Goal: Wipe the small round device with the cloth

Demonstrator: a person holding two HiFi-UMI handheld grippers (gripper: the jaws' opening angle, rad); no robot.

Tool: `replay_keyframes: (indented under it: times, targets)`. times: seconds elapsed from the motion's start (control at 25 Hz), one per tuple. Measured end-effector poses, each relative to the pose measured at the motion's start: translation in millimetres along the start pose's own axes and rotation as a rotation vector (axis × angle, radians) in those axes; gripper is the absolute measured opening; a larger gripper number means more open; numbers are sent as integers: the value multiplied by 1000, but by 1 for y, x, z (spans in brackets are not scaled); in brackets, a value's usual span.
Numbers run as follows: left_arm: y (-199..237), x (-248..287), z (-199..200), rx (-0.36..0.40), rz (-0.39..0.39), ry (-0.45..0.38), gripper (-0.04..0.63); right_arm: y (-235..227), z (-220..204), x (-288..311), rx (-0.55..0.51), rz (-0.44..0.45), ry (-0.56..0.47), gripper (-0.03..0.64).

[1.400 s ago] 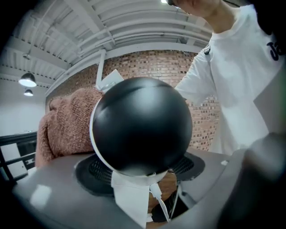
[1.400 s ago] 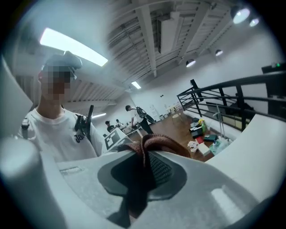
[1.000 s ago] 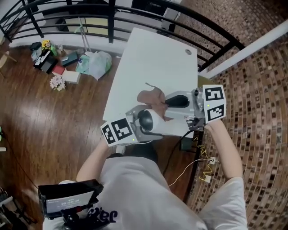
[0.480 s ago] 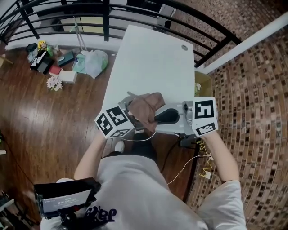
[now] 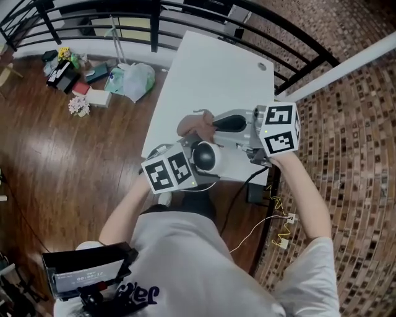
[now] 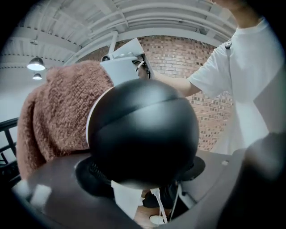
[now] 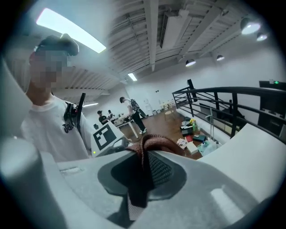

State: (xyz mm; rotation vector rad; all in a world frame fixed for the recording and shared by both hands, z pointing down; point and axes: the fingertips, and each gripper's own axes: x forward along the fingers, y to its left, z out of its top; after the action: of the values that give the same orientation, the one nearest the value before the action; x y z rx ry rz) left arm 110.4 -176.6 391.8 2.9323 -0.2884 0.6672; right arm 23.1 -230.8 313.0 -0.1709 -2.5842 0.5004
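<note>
The small round device [image 5: 204, 156], a black ball with a white rim, sits in my left gripper [image 5: 197, 162], which is shut on it just above the near edge of the white table [image 5: 216, 74]. It fills the left gripper view, device [image 6: 143, 134], with the brown knitted cloth [image 6: 53, 120] hanging close behind it on the left. My right gripper [image 5: 213, 125] is shut on that cloth [image 5: 193, 124], which hangs just beyond the device. The right gripper view shows a fold of cloth [image 7: 154, 144] pinched between the jaws.
A black railing [image 5: 185, 15] runs past the table's far end. Bags and small items [image 5: 127, 80] lie on the wooden floor to the left. Cables [image 5: 247, 186] hang off the table's near right corner. A brick wall [image 5: 352, 155] stands to the right.
Half a second ago the cloth lay over the device. The right gripper has since drawn it back toward the far side, and the device's black top is uncovered.
</note>
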Motion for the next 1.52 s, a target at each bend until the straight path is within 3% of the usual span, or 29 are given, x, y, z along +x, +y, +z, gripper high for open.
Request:
replay_keyframes:
  times: [0.32,0.52,0.64,0.72,0.84,1.0,1.2,1.44,1.52]
  targets:
    - [11,3,-17,-98,3,32,399,35,-8,-21,-53,95,11,34]
    - [25,3,-18,-181,6,41,399,73,-50,-7,-81,159,121,34]
    - [34,11,-29,-197,17,64,399,75,-85,16,-37,170,143,34]
    - [43,18,-45,-207,33,99,399,64,-93,20,36,165,75,34]
    - [60,31,-78,-218,80,158,399,37,-87,-2,139,120,-114,35]
    - [83,60,-127,-173,127,245,399,-14,-91,-61,229,-46,-298,35]
    - [101,105,-184,-123,109,339,399,-55,-135,-88,328,-177,-312,35]
    - [110,138,-225,-30,107,419,399,-82,-173,-80,416,-183,-322,35]
    - [110,142,-226,-14,114,410,400,-93,-176,-80,443,-174,-345,35]
